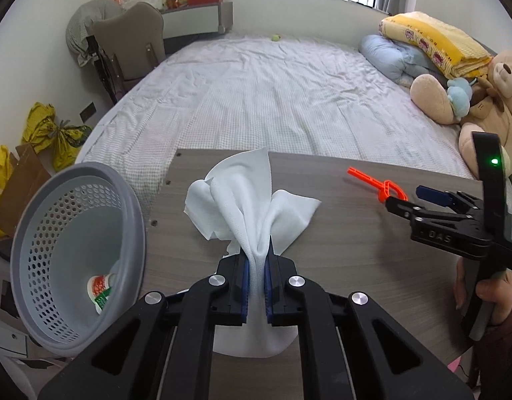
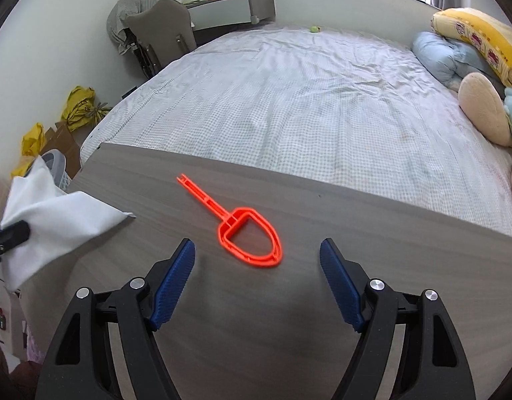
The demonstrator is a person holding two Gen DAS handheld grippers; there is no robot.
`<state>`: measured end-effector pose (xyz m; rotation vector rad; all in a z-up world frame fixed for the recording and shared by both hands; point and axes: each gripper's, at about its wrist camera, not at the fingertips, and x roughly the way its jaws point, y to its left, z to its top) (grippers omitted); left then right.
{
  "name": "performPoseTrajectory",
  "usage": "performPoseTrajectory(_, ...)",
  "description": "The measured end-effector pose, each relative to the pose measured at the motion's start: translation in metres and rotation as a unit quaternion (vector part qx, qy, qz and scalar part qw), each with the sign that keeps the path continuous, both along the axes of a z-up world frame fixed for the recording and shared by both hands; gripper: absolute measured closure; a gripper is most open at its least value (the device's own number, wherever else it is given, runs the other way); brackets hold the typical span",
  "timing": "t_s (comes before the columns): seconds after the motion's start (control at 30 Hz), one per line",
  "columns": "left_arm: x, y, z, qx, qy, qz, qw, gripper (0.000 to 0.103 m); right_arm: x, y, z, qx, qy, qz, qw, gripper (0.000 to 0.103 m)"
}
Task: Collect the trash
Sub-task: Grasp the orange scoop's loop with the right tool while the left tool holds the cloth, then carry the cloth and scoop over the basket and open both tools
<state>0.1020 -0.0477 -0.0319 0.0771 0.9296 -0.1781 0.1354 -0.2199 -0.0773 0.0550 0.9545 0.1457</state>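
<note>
I am gripping a crumpled white tissue (image 1: 252,200) in my left gripper (image 1: 256,263) above the grey wood-grain counter (image 1: 349,250).

My right gripper (image 2: 257,266), fingers spread wide, is hovering over a flat orange plastic scoop (image 2: 246,233) lying there; a grey perforated basket (image 1: 79,253) is sitting left.

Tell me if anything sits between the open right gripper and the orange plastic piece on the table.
Nothing visible does. The right gripper is open, with only bare table before the orange plastic piece.

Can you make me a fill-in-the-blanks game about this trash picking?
1. The left tool is shut on a white ____.
2. The plastic scoop on the table is coloured ____.
3. The right tool is ____, with nothing in it.
4. The grey basket stands to the ____ of the table.

Missing words: cloth; orange; open; left
</note>
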Motion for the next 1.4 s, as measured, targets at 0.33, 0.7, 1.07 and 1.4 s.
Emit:
performPoseTrajectory(0.33,-0.005,0.002,0.012,-0.004,-0.014,-0.002,0.9999,0.095,0.014,0.012,-0.006,-0.025,0.005,0.023,0.999,0.040)
performPoseTrajectory(0.7,-0.011,0.008,0.018,-0.001,-0.026,0.001,0.9997,0.095,-0.002,0.027,0.001,-0.018,-0.005,0.025,1.000,0.065)
performPoseTrajectory(1.07,-0.022,0.031,0.028,-0.019,-0.041,0.003,0.9990,0.095,-0.054,0.057,0.018,0.036,-0.008,-0.015,0.999,0.065)
performPoseTrajectory(1.4,-0.024,0.094,0.032,-0.024,-0.051,0.039,0.9977,0.095,-0.070,0.116,0.041,0.058,-0.027,-0.009,0.998,0.065)
